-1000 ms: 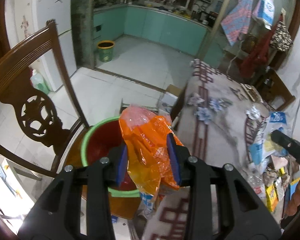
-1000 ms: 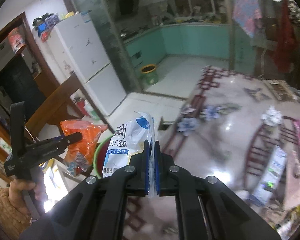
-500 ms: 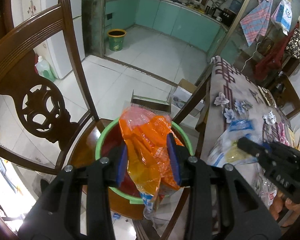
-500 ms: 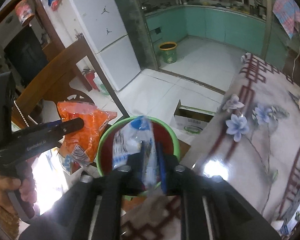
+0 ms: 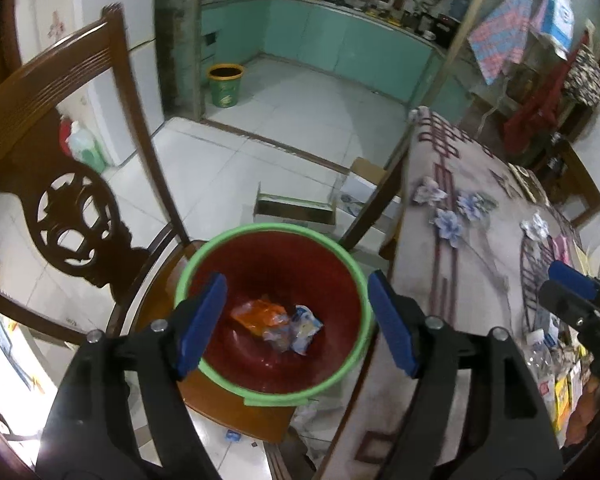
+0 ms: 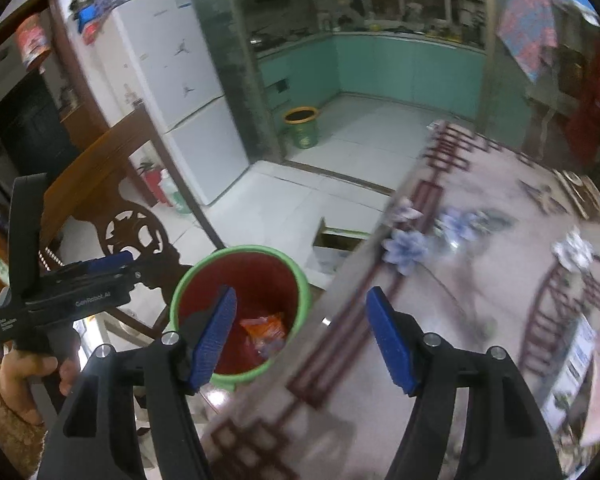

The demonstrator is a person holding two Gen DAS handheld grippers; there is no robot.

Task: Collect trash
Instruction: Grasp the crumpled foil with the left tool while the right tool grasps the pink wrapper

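Observation:
A red trash bin with a green rim (image 5: 342,254) stands on a wooden chair seat; it also shows in the right wrist view (image 6: 304,276). An orange bag (image 5: 260,314) and a white-blue milk packet (image 5: 306,326) lie at its bottom; the orange bag shows in the right wrist view (image 6: 266,328). My left gripper (image 5: 294,318) is open and empty above the bin. My right gripper (image 6: 300,338) is open and empty above the table edge, right of the bin. The left gripper also shows from the side in the right wrist view (image 6: 100,266).
A carved wooden chair back (image 5: 72,208) rises left of the bin. The table with a flowered cloth (image 5: 460,248) lies to the right, with a bottle and packets (image 5: 548,360) at its near right. A cardboard box (image 5: 296,208) sits on the floor behind the bin.
Both grippers opened. The orange bag and the milk packet dropped from them into the bin. The right gripper moved right, toward the table.

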